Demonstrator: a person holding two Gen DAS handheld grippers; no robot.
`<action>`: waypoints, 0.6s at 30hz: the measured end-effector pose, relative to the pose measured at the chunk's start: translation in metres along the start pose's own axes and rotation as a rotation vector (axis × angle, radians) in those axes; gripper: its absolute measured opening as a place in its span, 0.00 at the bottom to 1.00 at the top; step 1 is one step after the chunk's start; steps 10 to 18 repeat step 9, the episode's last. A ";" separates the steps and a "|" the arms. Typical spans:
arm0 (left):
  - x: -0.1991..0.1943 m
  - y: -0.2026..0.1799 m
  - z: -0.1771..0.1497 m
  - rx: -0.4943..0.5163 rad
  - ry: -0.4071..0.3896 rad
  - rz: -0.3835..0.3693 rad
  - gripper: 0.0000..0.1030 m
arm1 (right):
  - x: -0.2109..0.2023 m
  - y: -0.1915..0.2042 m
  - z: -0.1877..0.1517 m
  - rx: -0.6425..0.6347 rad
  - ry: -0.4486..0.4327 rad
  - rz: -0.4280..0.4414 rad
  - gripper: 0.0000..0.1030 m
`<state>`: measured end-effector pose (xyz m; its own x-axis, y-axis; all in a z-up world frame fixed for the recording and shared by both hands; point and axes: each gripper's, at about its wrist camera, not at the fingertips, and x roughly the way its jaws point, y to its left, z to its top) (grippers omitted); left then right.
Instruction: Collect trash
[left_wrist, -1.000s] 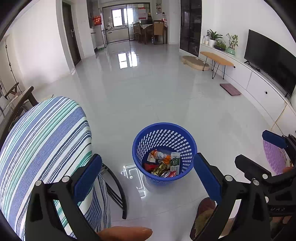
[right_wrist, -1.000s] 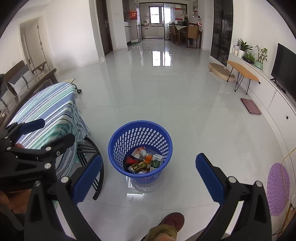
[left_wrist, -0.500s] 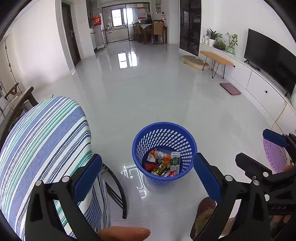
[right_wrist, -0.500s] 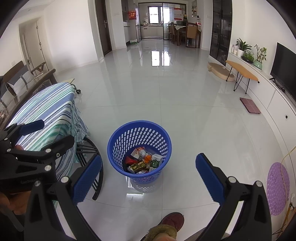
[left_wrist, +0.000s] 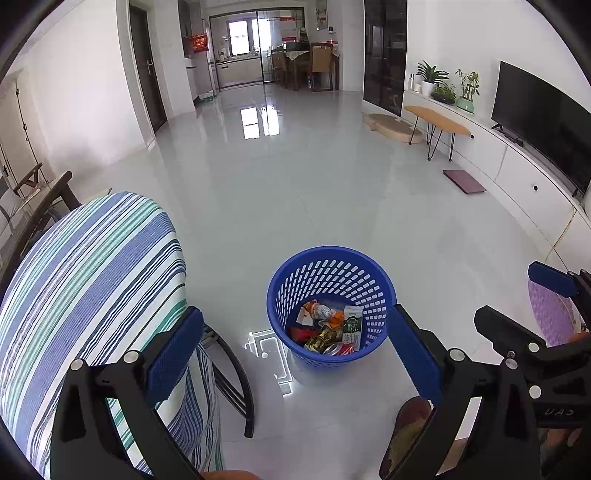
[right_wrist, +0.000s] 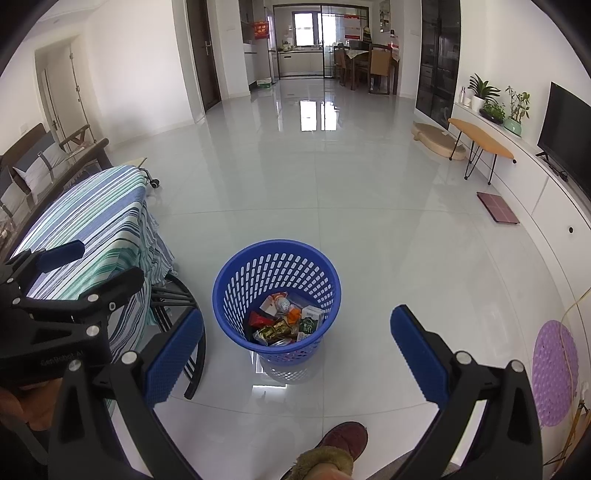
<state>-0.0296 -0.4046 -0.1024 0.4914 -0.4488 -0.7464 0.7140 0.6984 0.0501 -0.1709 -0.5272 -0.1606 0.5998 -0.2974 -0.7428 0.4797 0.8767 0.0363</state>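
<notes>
A blue perforated basket (left_wrist: 291, 280) stands on the glossy floor and also shows in the right wrist view (right_wrist: 236, 280). Trash (left_wrist: 328, 328) lies in its bottom: wrappers, a can and a small green-and-white carton (right_wrist: 308, 323). My left gripper (left_wrist: 293, 347) is open and empty, held above and in front of the basket. My right gripper (right_wrist: 295, 343) is open and empty, above the basket's near side. Each gripper shows at the edge of the other's view.
A table with a striped blue-green cloth (left_wrist: 85, 280) stands left of the basket, on curved black legs (right_wrist: 192, 332). A shoe (right_wrist: 343, 439) is on the floor below. A purple mat (right_wrist: 554, 373) lies right. A TV cabinet (right_wrist: 546, 192) lines the right wall.
</notes>
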 end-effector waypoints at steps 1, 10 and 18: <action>0.000 0.000 0.000 0.000 0.000 0.000 0.95 | 0.000 -0.001 0.000 0.002 0.000 -0.001 0.95; 0.003 0.000 0.003 0.006 0.025 -0.010 0.95 | -0.001 -0.001 -0.001 0.009 0.000 -0.006 0.95; 0.003 0.000 0.003 0.006 0.025 -0.010 0.95 | -0.001 -0.001 -0.001 0.009 0.000 -0.006 0.95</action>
